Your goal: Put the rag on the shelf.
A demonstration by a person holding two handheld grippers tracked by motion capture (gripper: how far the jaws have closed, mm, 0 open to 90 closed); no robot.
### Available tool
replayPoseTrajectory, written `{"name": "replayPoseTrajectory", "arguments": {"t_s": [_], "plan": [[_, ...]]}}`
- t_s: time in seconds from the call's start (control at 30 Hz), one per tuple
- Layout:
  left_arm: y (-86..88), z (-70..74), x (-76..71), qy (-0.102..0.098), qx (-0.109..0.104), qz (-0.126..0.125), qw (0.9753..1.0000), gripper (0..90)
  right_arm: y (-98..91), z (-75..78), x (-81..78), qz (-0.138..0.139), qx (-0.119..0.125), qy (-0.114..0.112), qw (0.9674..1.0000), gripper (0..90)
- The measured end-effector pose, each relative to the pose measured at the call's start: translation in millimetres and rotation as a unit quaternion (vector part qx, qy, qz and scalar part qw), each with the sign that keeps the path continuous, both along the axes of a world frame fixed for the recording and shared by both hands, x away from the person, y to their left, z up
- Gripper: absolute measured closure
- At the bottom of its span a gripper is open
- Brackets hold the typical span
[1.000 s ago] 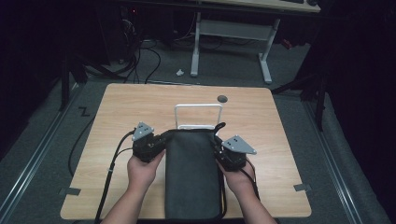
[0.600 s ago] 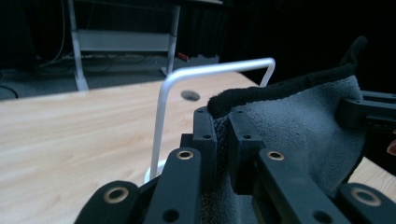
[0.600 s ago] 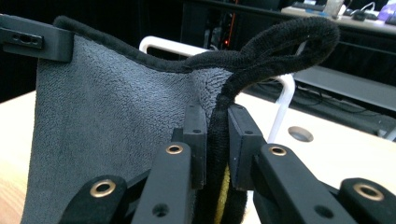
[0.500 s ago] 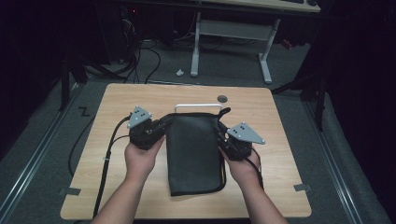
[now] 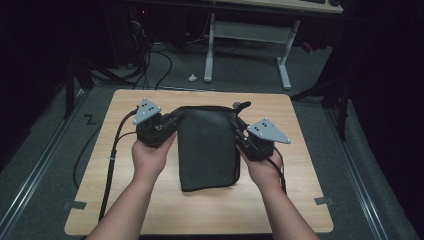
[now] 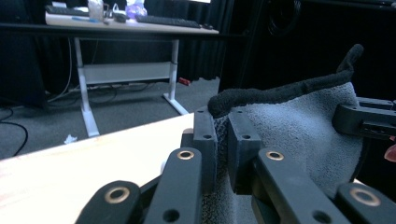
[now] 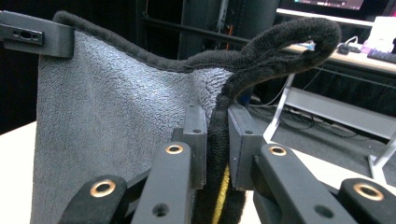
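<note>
Forearms come in from the near edge of the desk (image 5: 150,210), each hand carrying a claw. The left claw (image 5: 172,121) is closed on the left top corner of a dark grey towel (image 5: 207,147); the left gripper view shows its pads (image 6: 205,144) pinching the thick black hem with the cloth bunched between them. The right claw (image 5: 239,131) is likewise closed on the right top corner, and the right gripper view shows the hem squeezed between its jaws, a loop of hem (image 7: 289,42) curling up above them. Between the two claws the towel hangs as a flat panel, its top edge taut and raised off the desk, its lower edge toward the person and seemingly close to or brushing the wood; I cannot tell which.

Judging from this, the towel is being held up to be spread or folded. The likeliest trouble is a slipped corner: each grip has little more than hem in it, and a sideways pull to tauten the cloth could drag the hem out of one claw, so that the panel drops and crumples. Uneven lifting would skew the top edge and spoil any fold. The dragging bottom edge could also catch and roll under.

Beyond the desk, dim floor, cables (image 5: 150,60) and a white-legged table (image 5: 250,45) stand well apart.
</note>
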State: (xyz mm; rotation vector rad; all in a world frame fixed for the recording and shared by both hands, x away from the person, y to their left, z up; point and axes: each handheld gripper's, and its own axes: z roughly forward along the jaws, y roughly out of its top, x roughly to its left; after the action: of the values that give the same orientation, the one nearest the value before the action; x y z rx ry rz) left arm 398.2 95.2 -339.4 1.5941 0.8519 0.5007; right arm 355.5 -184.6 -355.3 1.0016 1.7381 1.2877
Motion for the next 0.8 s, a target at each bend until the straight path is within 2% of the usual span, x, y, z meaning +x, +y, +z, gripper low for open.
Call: {"name": "replayPoseTrajectory", "arguments": {"t_s": [0.23,0.5,0.63,0.8], "plan": [[-1.2,18.7,14.2,-0.02,0.0,0.006,0.9998,83.7,0.0,15.6,13.0,0.001,0.002,-0.015,0.9999,80.4],[-2.8,32.8,35.8,-0.03,0.007,0.015,0.9994,83.8,0.4,31.6,34.8,-0.001,0.0,-0.021,0.9998,80.4],[-5.6,34.0,52.8,-0.03,0.002,0.021,0.9993,83.7,-1.5,37.0,50.3,-0.004,0.005,-0.017,0.9998,80.4],[-14.1,27.0,80.3,-0.022,0.017,0.033,0.9991,83.6,-5.7,34.2,74.5,-0.004,-0.002,-0.01,0.9999,80.4]]}}
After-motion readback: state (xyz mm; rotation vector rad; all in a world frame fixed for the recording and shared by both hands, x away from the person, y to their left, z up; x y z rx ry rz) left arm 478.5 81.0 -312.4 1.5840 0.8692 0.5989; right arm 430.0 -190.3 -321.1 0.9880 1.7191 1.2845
